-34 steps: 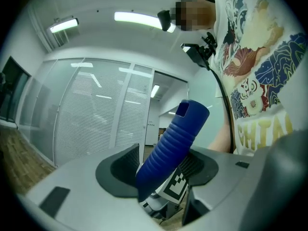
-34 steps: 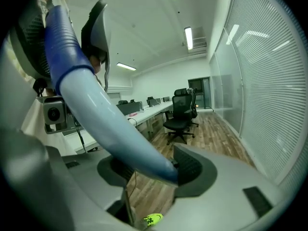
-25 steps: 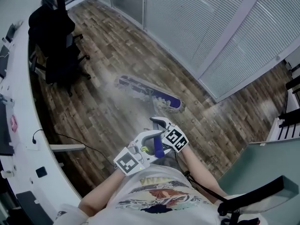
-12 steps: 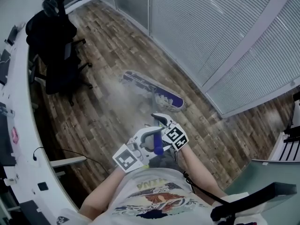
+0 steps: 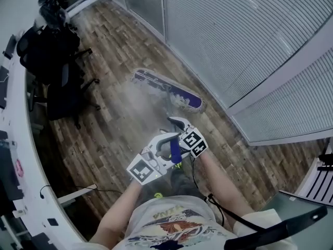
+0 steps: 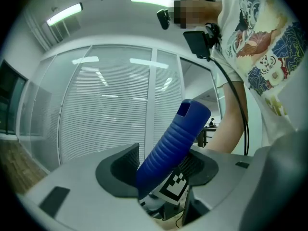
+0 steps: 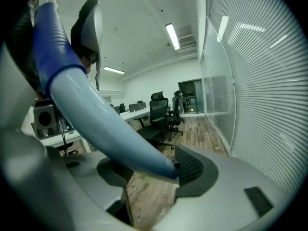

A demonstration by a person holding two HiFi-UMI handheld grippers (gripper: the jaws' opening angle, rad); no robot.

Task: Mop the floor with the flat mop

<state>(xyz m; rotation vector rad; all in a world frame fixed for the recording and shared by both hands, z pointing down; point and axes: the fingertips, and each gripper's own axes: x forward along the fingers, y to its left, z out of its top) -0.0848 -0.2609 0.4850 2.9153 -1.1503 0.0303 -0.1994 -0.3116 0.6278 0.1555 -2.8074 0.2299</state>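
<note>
— Anything changed since a second ago?

— Plenty drifting in the head view: floor (image 5: 114, 139) slid past underfoot, blinds (image 5: 250, 46) filling more of the right side, black chair (image 5: 57, 82) now nearer the left edge.

— And the flat mop (image 5: 166, 90)?

— Still flat on the boards just ahead, close to the glass wall (pale haze on the wood beside it). Same grip as before: left tongs (image 6: 161, 170) clamped on the blue ribbed handle end (image 6: 173, 138), right tongs (image 7: 154, 170) closed round the pale pole (image 7: 96, 114) further down.
</note>
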